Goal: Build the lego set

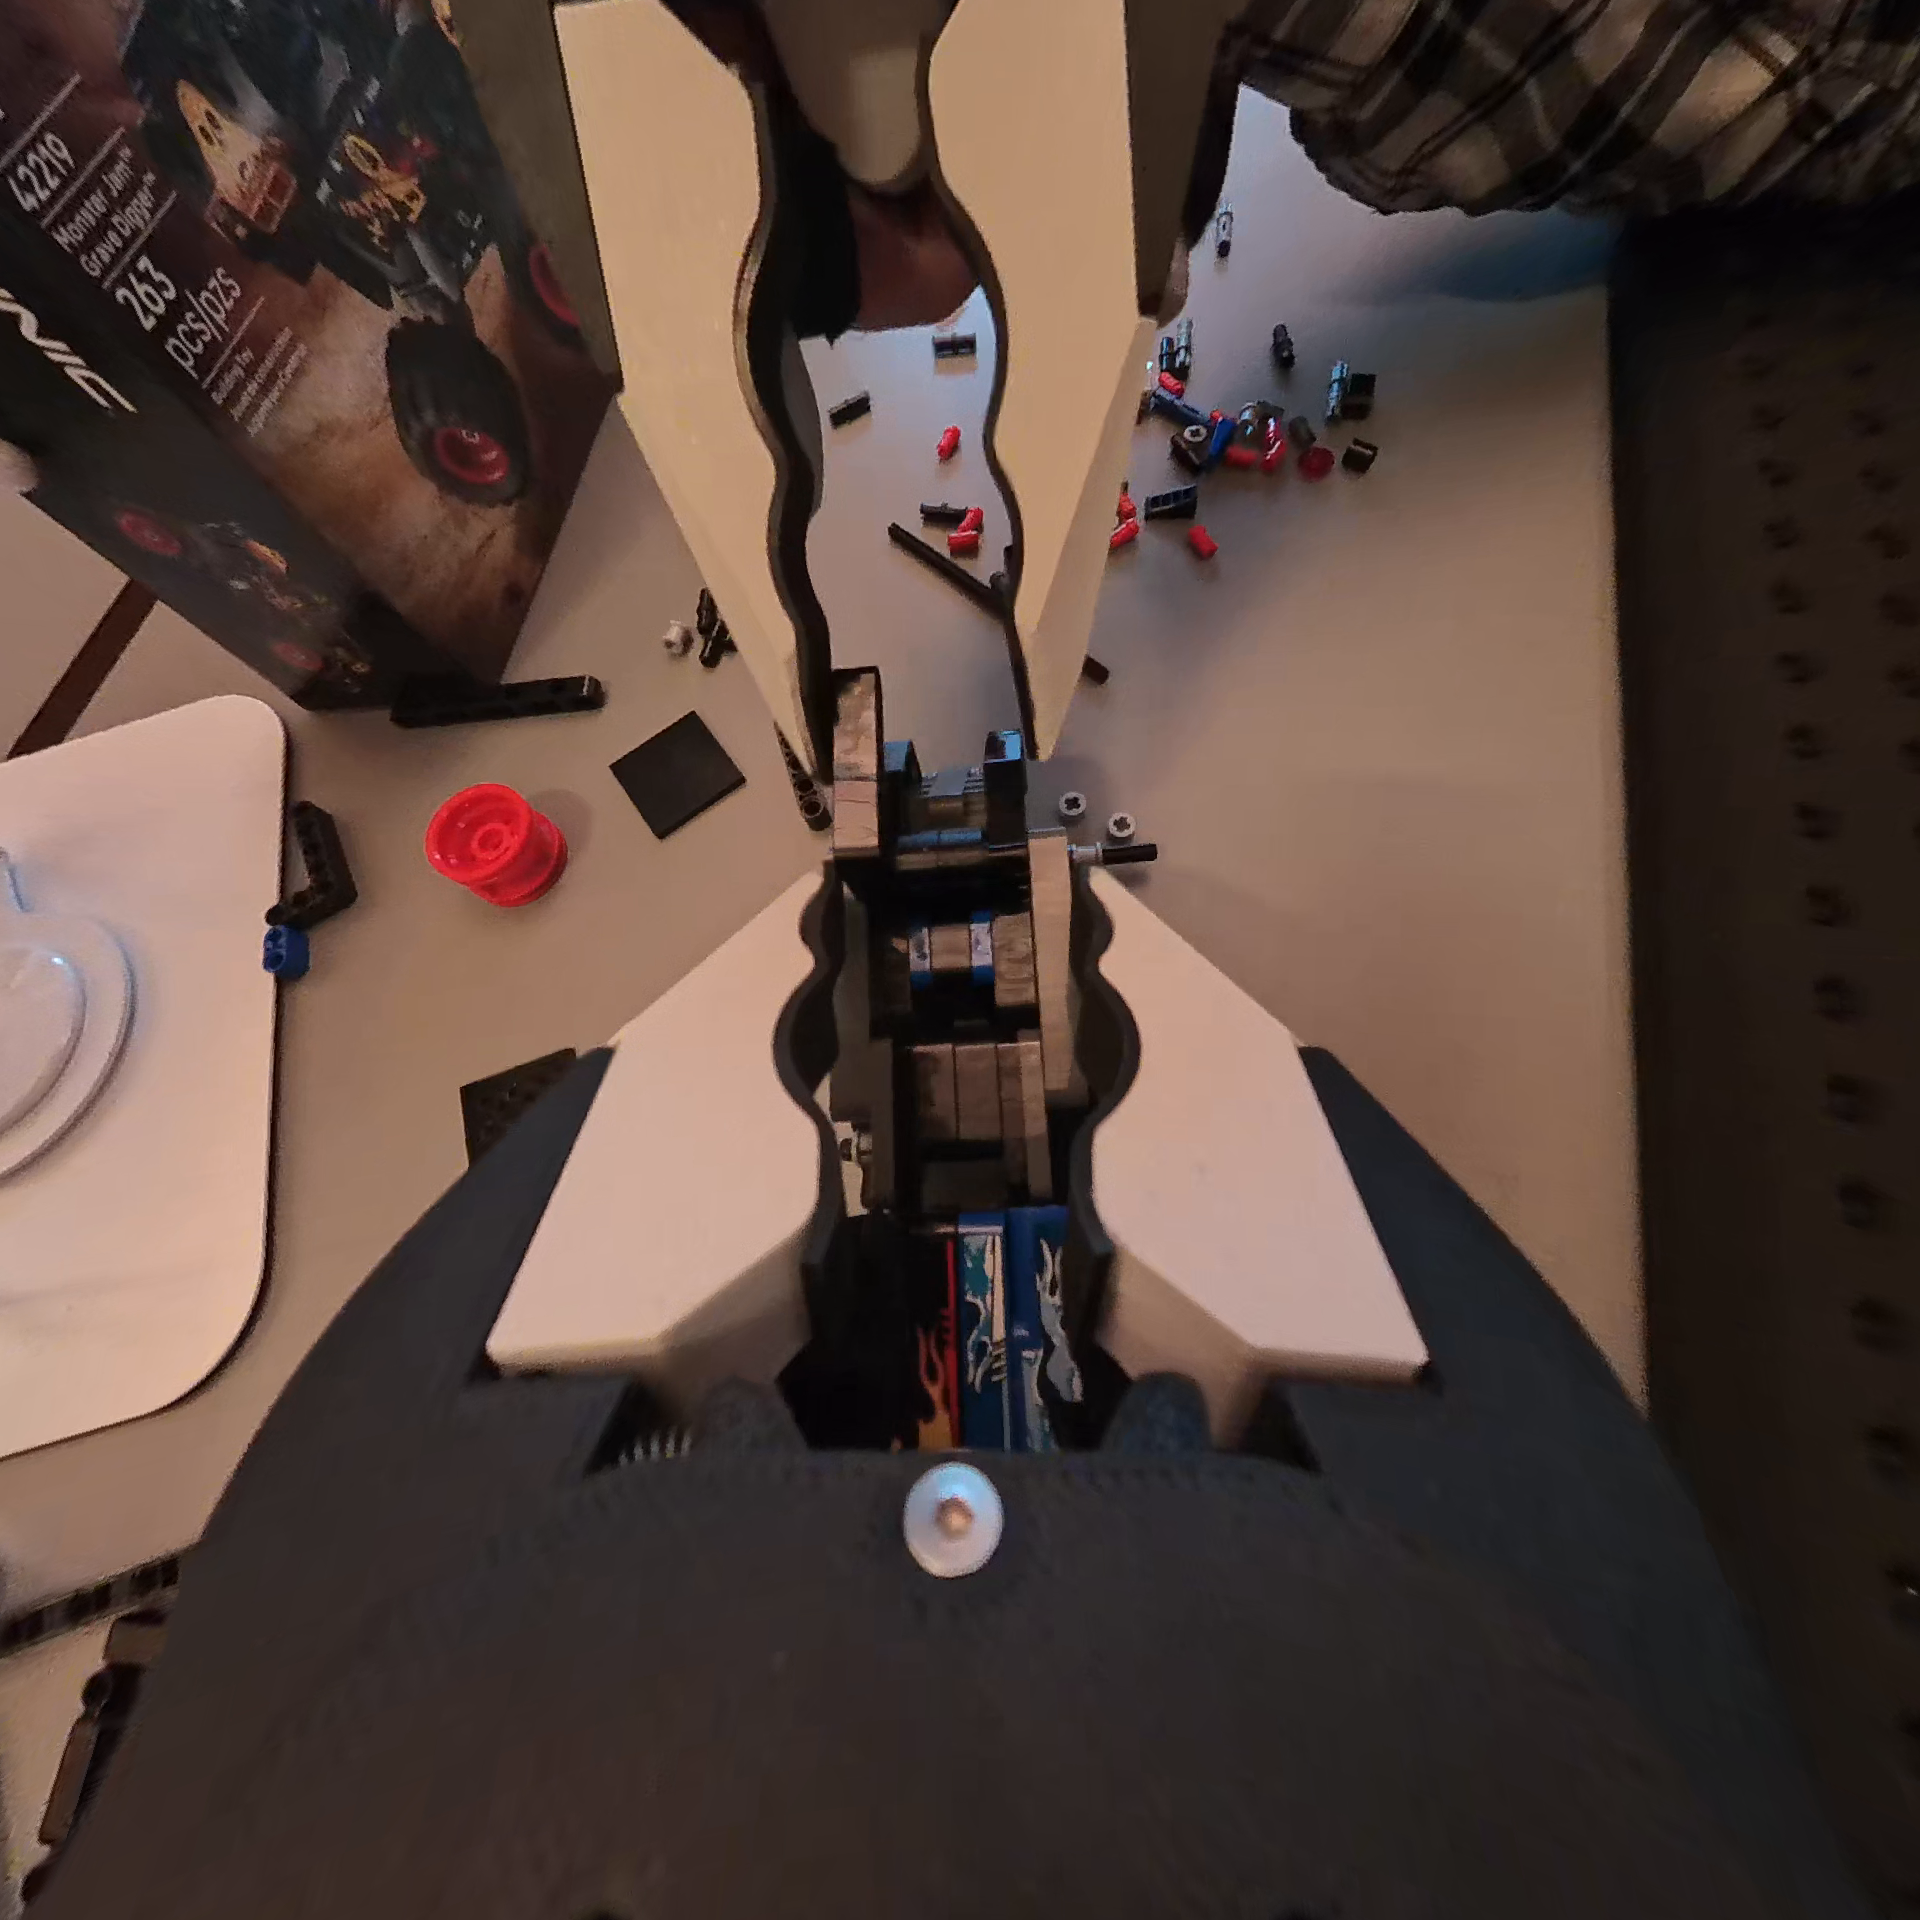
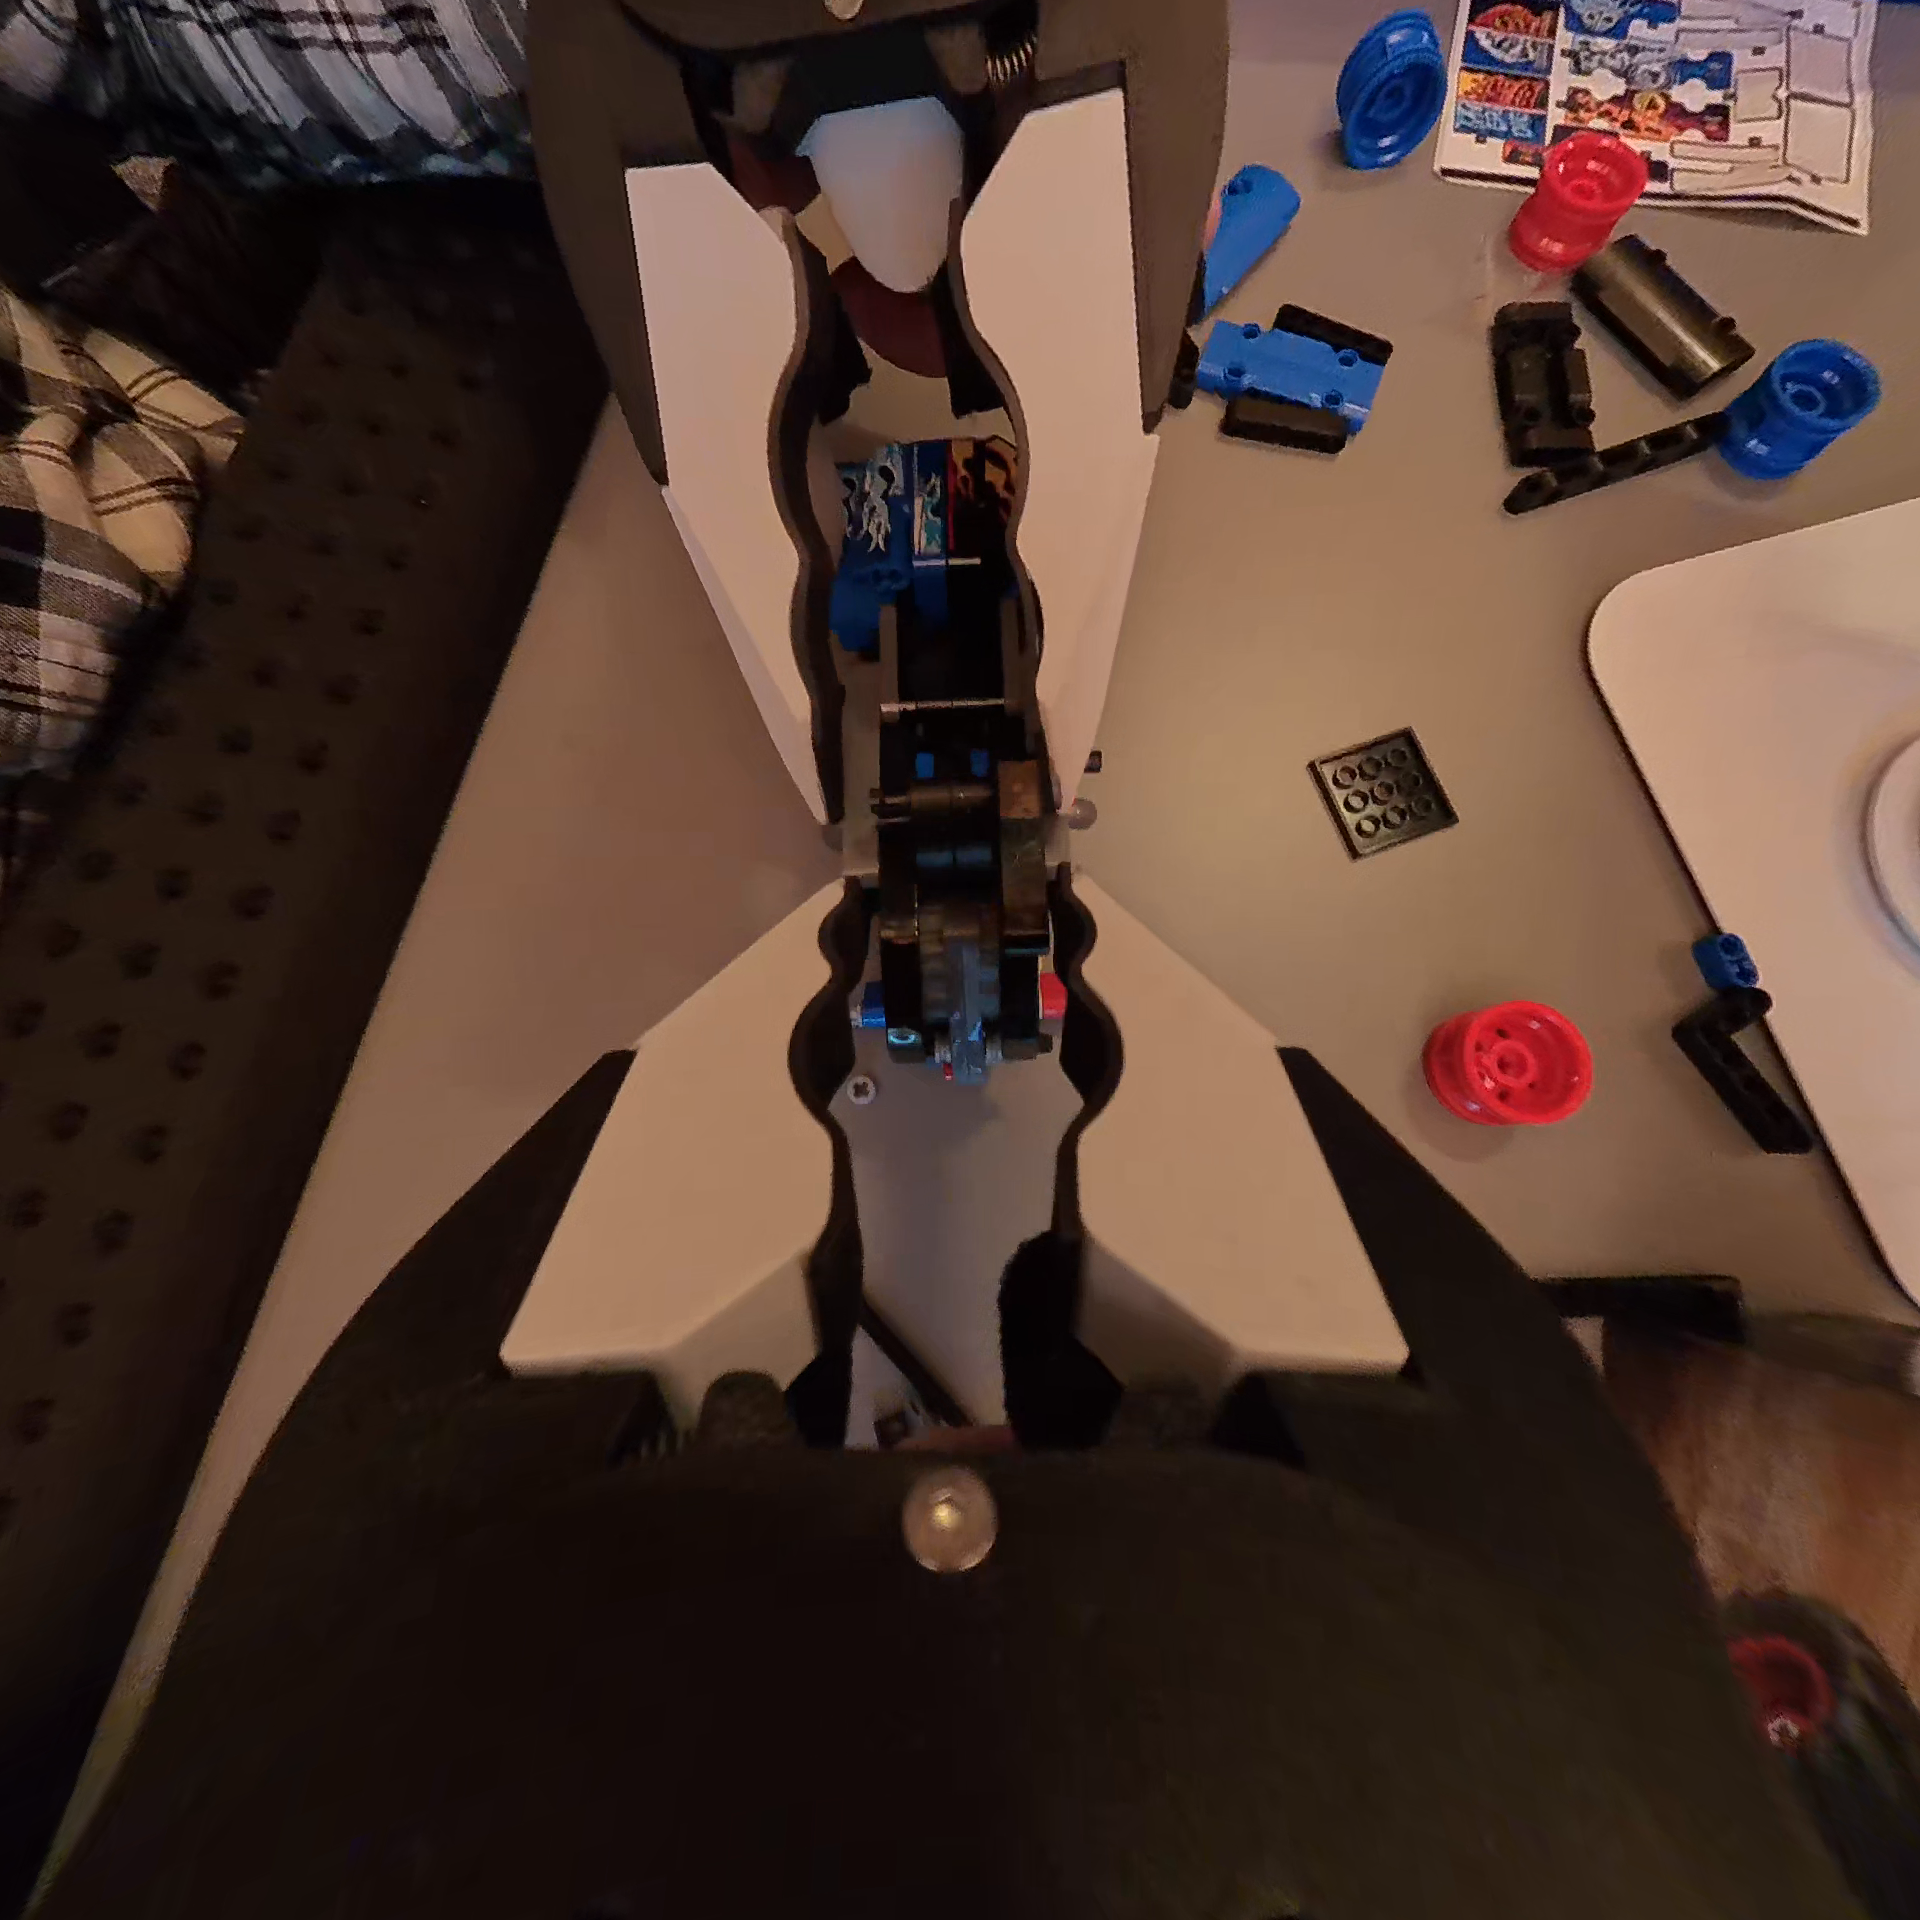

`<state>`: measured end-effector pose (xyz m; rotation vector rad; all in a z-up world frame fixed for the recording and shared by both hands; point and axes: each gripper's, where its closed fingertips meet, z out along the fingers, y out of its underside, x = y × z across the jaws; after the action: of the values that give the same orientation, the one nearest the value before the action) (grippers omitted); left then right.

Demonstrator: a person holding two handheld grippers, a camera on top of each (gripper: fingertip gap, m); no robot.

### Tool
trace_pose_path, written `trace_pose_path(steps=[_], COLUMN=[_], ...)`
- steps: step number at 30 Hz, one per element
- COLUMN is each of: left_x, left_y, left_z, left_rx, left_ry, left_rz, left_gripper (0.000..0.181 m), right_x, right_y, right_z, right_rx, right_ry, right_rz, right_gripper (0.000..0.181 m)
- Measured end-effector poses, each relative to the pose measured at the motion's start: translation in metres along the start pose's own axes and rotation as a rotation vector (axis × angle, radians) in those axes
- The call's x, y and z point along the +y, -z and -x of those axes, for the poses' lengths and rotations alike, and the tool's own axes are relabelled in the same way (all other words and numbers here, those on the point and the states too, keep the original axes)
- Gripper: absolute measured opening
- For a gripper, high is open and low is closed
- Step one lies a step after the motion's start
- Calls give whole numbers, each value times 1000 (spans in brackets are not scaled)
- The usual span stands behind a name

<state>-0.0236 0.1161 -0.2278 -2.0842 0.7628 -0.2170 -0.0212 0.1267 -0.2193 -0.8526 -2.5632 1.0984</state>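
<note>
Partly built toy truck body (image 1: 951,997) held above the grey table (image 1: 1351,831), gripped from both ends at once. Left gripper (image 1: 951,904) closed on the end with the blue flame-print panels (image 1: 1013,1340); right gripper (image 2: 956,914) closed on the opposite end, fingertips pressing the black and grey gear section, the two sets of tips almost meeting at the middle of the body. Grey cross pins (image 1: 1096,816) and a short black peg (image 1: 1127,852) projecting from one side of the body near the right gripper's tips. Step in hand, by judgement: mid-assembly handling of the chassis, either squeezing a sub-section home or turning the body to present a new face; no loose part visible in either gripper. Wheels not yet fitted: red wheel hub (image 2: 1507,1060) lying just beside the white tray (image 2: 1766,727), a second red hub (image 2: 1574,197) and two blue hubs (image 2: 1803,405) farther off near the sticker sheet (image 2: 1662,94). Small red and black pins (image 1: 1236,436) scattered well apart from the body; set box (image 1: 260,312) standing at the table's far left. Next move likely to call for: one gripper keeping a firm hold on the body, the other releasing to fetch a part, with the body kept level to avoid dislodging the projecting pins. Black stud plate (image 2: 1382,795) lying flat on the table, untouched.
</note>
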Motion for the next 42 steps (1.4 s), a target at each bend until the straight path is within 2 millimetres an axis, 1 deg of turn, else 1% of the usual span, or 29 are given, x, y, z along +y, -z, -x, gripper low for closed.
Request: trace_pose_path(steps=[2, 4, 6, 11, 13, 14, 15, 18, 23, 26, 27, 30, 34, 39, 42], left_x=[-1, -2, -2, -2, -2, -1, -1, 1, 4, 4, 4, 3, 12, 27, 41], left_y=[0, 0, -1, -1, -1, -1, 0, 2, 3, 4, 5, 10, 23, 38, 39], left_z=[0, -2, -4, -4, -2, 0, 2, 8, 22, 22, 21, 17, 19, 25, 22], left_rx=[-6, 5, 13, 12, 3, -10, -24, -54, -132, -138, -126, -83, -45, -41, -3], left_ry=[-5, -9, -18, -5, 1, -2, -1, 19, 44, 33, 29, 50, 93, 145, 191], left_rz=[-3, -11, -12, -11, -10, -6, -3, 4, 21, 19, 15, -5, 9, 41, 94], left_gripper=[38, 33, 33, 32, 32, 32, 33, 33, 33, 34, 36, 52, 64, 67, 67], right_x=[-2, -3, -3, -3, -4, -4, -2, 1, 5, 6, 6, 6, 8, 16, 20], right_y=[-3, -8, -11, -11, -12, -12, -12, -8, 2, 6, 7, 11, 15, 11, 5], right_z=[3, 6, 6, 5, 5, 5, 3, -3, -16, -18, -19, -23, -24, -21, -19], right_rx=[-10, -21, -10, -6, -11, -12, -3, 27, 91, 109, 116, 140, 152, 137, 135], right_ry=[5, 15, 27, 21, 6, 1, -7, 1, -11, -9, -10, -11, -10, 0, 9], right_rz=[-5, 0, 7, 5, 1, 1, 11, 25, 38, 42, 44, 47, 57, 105, 135], right_gripper=[34, 28, 22, 22, 28, 34, 45, 41, 42, 41, 42, 44, 46, 47, 47])
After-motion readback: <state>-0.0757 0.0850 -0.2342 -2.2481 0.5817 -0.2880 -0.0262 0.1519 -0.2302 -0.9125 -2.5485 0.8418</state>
